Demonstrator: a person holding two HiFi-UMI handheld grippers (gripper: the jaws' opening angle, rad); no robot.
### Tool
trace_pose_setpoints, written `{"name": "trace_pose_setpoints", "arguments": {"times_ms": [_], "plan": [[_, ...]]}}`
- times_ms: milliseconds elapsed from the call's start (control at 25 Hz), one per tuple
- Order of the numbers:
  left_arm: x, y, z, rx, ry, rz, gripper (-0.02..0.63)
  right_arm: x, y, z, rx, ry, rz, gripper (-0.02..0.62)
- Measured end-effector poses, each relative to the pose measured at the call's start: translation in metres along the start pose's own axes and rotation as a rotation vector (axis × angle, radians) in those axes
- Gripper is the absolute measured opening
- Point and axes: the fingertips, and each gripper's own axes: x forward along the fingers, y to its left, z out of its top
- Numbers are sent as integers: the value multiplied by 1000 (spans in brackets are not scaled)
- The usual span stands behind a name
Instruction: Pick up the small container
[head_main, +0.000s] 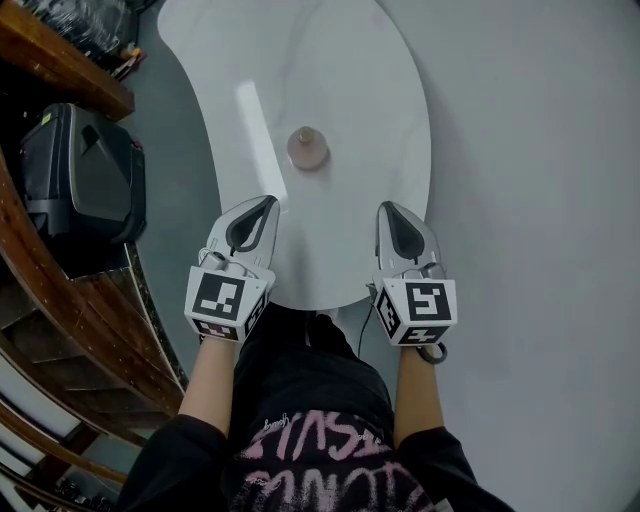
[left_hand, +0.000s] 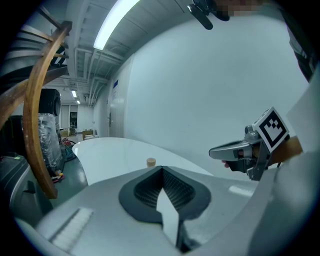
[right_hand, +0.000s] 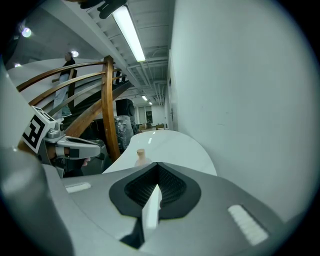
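The small container (head_main: 307, 147), a pale bottle with a round stopper, stands upright on the white curved table (head_main: 350, 100), well beyond both grippers. My left gripper (head_main: 269, 202) hovers over the table's near edge, shut and holding nothing. My right gripper (head_main: 386, 208) is level with it on the right, also shut and holding nothing. The container lies ahead, between the two. In the left gripper view the container's top (left_hand: 150, 161) shows just over the shut jaws, with the right gripper (left_hand: 216, 151) off to the side. In the right gripper view the container (right_hand: 141, 156) stands ahead and slightly left.
A black case (head_main: 85, 180) sits on the floor left of the table. A curved wooden railing (head_main: 70, 300) runs along the left, under a wooden shelf (head_main: 60, 55). Grey floor (head_main: 540, 200) lies to the right. A person (right_hand: 64, 80) stands far off by the railing.
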Motion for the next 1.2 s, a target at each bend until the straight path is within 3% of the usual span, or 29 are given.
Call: {"name": "trace_pose_setpoints", "arguments": {"times_ms": [680, 1200], "plan": [[8, 1, -36, -29, 67, -24, 1, 11, 4, -26, 20, 45, 5, 21], [15, 2, -35, -5, 82, -29, 1, 16, 4, -24, 26, 48, 8, 21]]}}
